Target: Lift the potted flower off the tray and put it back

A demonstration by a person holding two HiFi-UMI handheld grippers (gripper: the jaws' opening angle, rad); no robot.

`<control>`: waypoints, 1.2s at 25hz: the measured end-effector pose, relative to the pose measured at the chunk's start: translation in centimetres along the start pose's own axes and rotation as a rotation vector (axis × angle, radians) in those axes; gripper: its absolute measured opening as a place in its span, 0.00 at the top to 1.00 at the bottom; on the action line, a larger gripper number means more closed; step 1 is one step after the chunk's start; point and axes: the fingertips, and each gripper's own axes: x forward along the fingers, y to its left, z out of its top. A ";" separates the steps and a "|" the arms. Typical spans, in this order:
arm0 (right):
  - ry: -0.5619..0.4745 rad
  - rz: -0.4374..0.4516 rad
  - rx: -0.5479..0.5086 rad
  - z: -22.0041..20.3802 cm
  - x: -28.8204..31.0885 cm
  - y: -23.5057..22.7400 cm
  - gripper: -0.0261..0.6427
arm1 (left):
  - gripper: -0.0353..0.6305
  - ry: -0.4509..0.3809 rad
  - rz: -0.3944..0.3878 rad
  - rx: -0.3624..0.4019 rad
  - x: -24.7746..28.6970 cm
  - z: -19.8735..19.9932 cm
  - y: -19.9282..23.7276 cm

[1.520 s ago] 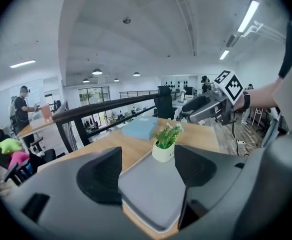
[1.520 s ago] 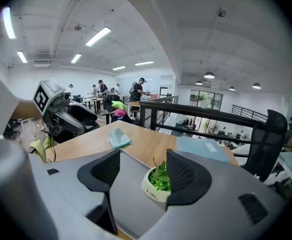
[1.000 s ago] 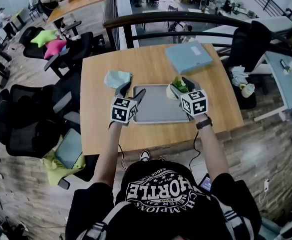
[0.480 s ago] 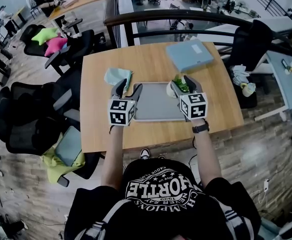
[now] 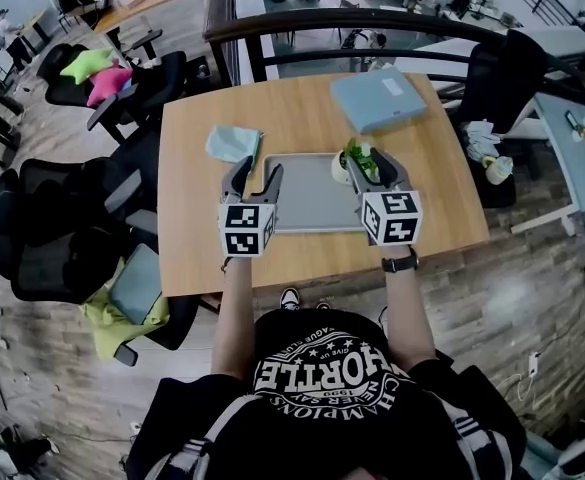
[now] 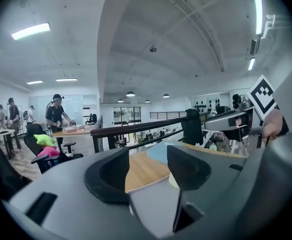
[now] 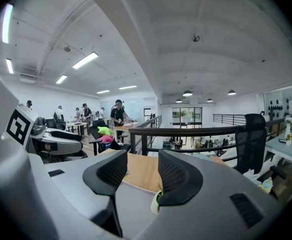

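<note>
The potted flower (image 5: pixel 341 167), a small white pot with green leaves, stands at the far right corner of the grey tray (image 5: pixel 307 208) on the wooden table. My right gripper (image 5: pixel 369 161) hovers over it, raised and nearly level. Its jaws have just been closing, with nothing between them. In the right gripper view the pot (image 7: pixel 154 202) peeks out below the right gripper (image 7: pixel 143 169). My left gripper (image 5: pixel 257 171) hangs over the tray's left edge. Its jaws have also been closing on nothing, and the left gripper view shows only table between the left gripper's (image 6: pixel 148 166) fingers.
A blue flat box (image 5: pixel 377 98) lies at the table's far right and a light blue cloth (image 5: pixel 234 143) at the far left of the tray. A dark railing (image 5: pixel 372 28) runs behind the table. Black office chairs (image 5: pixel 62 228) crowd the left side.
Both grippers have risen off the tray and drawn a little toward me, tilting up toward level. Their jaws stand narrower than before. The pot has stayed in place.
</note>
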 end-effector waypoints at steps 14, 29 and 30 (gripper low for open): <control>-0.029 -0.010 0.029 -0.8 -2.1 -0.2 0.77 | 0.72 -0.014 0.043 0.017 -0.9 -0.3 -0.7; -0.086 -0.033 0.062 0.9 -3.3 -0.3 0.89 | 0.89 -0.072 0.068 0.006 -2.5 1.6 0.1; -0.087 -0.032 0.063 0.9 -3.3 -0.2 0.90 | 0.91 -0.072 0.072 -0.001 -2.6 1.5 0.2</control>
